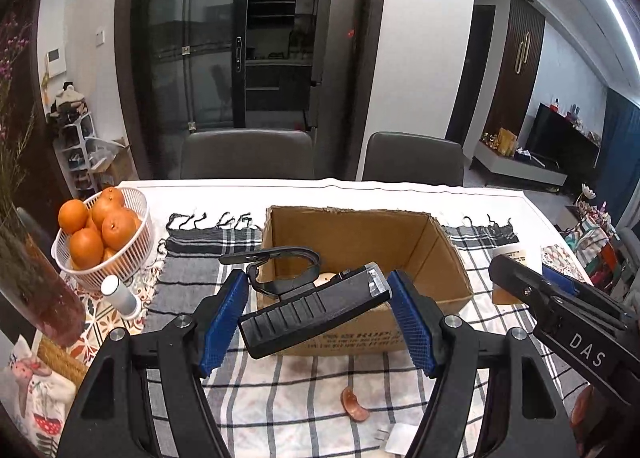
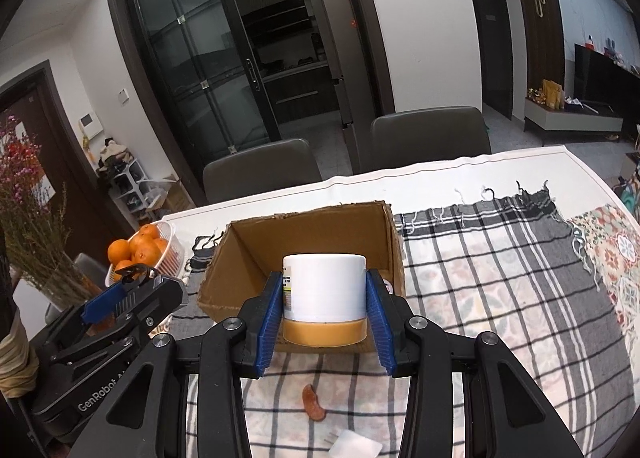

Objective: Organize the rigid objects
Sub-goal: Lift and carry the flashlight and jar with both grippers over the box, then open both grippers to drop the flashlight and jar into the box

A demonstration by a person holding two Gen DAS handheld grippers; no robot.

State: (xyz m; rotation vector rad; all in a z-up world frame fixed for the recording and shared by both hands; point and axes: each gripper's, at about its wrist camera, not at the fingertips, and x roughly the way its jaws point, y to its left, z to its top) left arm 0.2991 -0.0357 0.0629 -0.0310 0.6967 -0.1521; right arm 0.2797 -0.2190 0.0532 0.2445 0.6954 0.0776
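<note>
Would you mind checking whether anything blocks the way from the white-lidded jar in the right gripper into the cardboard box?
Nothing visible does. The right gripper holds the white-lidded amber jar at the near wall of the open brown cardboard box, whose top has no flaps across it. The left gripper, holding a black ribbed flashlight with a strap, sits off to the left.

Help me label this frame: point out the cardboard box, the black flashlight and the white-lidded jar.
Open brown cardboard box (image 1: 360,236), left wrist view, inner back wall.
Black ribbed flashlight with strap (image 1: 316,308), left wrist view, ribbed body.
White-lidded jar with tan contents (image 2: 325,286), right wrist view, white lid.
</note>
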